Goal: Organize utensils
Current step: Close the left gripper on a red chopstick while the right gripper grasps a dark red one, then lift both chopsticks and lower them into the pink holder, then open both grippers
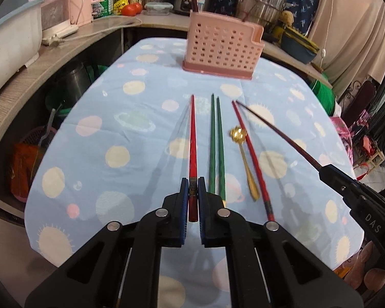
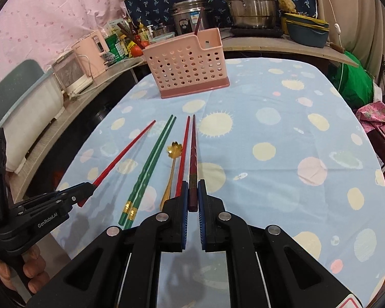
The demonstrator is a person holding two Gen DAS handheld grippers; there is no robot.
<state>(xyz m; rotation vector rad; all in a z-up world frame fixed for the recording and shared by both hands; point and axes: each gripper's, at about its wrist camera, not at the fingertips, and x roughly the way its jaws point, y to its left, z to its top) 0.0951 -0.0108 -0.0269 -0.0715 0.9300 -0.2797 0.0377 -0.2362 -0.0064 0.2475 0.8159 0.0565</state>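
2 green chopsticks (image 1: 216, 148), 2 red, 1 spoon (image 1: 246, 159).

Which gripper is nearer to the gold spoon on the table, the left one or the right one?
Right. The right gripper, shut on the dark chopstick, sits just beside the gold spoon handle. The left gripper, shut on a red chopstick, lies beyond the green chopsticks.

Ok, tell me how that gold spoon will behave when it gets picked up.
The gold spoon looks metal, so probably stiff and light. Its shiny, slim handle may slip in a gripper. It lies flat on the tablecloth between the green chopsticks and a red chopstick, so grasping could nudge them.
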